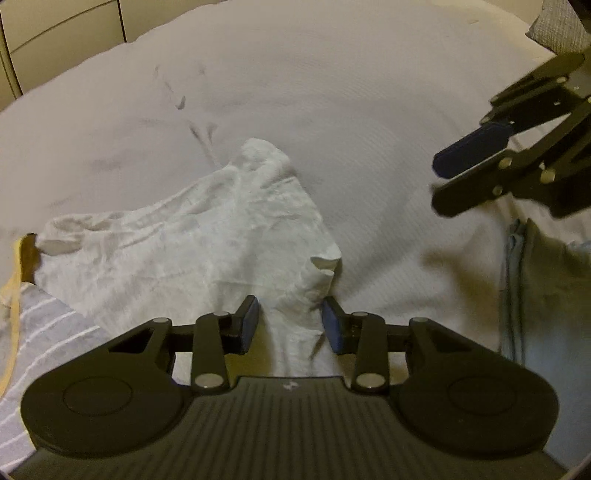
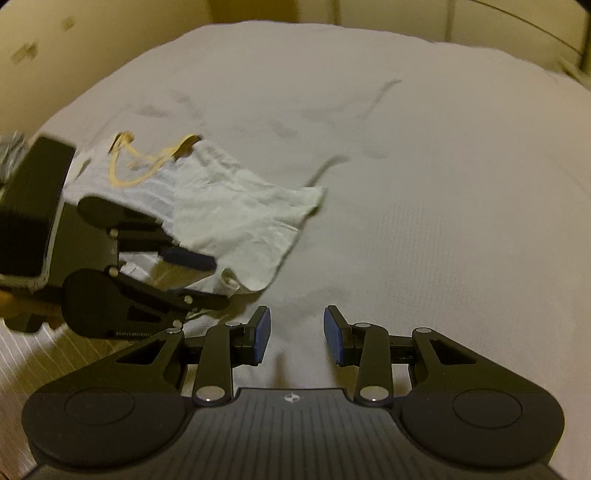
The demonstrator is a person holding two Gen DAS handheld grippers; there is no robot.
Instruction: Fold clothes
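Observation:
A crumpled white garment [image 1: 207, 236] lies on the bed, its near corner running toward me. My left gripper [image 1: 290, 325] is open, and a strip of that corner lies between its blue pads [image 1: 248, 325] with small gaps on both sides. In the right wrist view the same white garment [image 2: 236, 214] lies at the left, with the left gripper [image 2: 218, 282] at its near edge. My right gripper [image 2: 295, 332] is open over bare sheet, holding nothing. It also shows, blurred, as the right gripper [image 1: 439, 177] hovering to the right of the garment.
The pale bed sheet [image 1: 332, 92] fills both views. A grey striped cloth [image 1: 48, 332] with yellow trim [image 1: 14, 295] lies under the white garment's left side. A blue-grey garment [image 1: 535, 295] lies at the right. A pillow [image 1: 557, 26] sits at the far right corner.

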